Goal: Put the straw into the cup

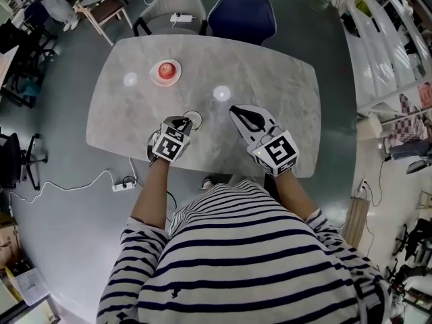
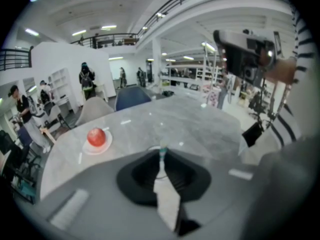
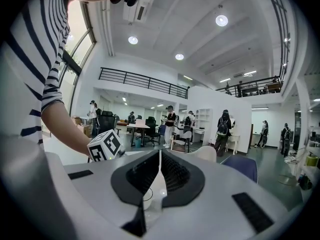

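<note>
Counts: 1 cup (image 1: 194,113), 1 straw (image 2: 161,155), 1 apple (image 1: 166,69) on 1 plate (image 1: 177,77), 2 grippers. The cup is clear and stands upright close to the table's near edge, a bit left of the middle. The left gripper (image 1: 183,123) tilts down with its tips right at the cup's left rim. Its jaws are nearly together, clamped on the thin straw. The straw's greenish end pokes out past the tips, over the cup rim; can't tell if that end is inside the cup. The right gripper (image 1: 234,109) is just right of the cup and apart from it, jaws closed on each other with nothing between. The plate with the apple is toward the table's far left corner, well apart from the cup

Surface: 1 table (image 1: 290,100), grey-white marble look, rounded corners, 2 bright lamp reflections on top. Room: glossy grey floor. 2 chairs at the table's far edge, one grey (image 1: 174,2), one dark blue (image 1: 241,15). 1 white power strip (image 1: 123,186) with its cable lies on the floor off the near left corner. Open office with a balcony railing, shelves and several people standing in the background. The person wears a striped top
</note>
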Tool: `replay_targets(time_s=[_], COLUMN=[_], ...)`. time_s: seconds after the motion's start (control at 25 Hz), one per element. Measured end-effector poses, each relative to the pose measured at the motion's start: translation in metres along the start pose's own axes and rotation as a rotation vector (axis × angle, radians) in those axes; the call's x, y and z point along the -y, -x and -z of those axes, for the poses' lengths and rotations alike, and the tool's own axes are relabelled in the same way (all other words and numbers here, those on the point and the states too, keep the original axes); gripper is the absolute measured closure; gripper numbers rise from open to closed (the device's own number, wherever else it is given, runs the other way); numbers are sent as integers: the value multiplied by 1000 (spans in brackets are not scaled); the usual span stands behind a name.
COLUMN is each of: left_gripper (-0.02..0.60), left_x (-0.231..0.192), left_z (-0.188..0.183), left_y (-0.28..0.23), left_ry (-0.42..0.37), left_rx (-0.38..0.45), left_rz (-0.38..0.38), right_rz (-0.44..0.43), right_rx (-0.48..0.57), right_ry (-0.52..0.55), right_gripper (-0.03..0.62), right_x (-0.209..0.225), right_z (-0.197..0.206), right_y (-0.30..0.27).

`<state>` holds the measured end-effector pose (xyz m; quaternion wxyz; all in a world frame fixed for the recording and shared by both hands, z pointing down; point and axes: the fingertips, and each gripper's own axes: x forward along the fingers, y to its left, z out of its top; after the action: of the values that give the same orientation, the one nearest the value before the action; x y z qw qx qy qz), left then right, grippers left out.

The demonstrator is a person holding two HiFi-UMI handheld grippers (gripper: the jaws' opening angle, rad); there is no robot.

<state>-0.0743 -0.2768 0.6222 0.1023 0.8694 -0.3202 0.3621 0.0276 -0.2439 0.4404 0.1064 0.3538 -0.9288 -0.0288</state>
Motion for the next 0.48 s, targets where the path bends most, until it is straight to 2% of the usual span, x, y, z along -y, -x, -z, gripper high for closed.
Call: replay_targets(time_s=[0.48], left_gripper=[554], left_x=[-1], left_z=[-6], left_y=[-5], left_ry=[-2], left_rx=[1], left_rz=[-21], right_rz=[-9], right_rx=[-4], right_ry=[-11], right_gripper=[586], right_x=[-1], right_z=[2], right_y=[-3])
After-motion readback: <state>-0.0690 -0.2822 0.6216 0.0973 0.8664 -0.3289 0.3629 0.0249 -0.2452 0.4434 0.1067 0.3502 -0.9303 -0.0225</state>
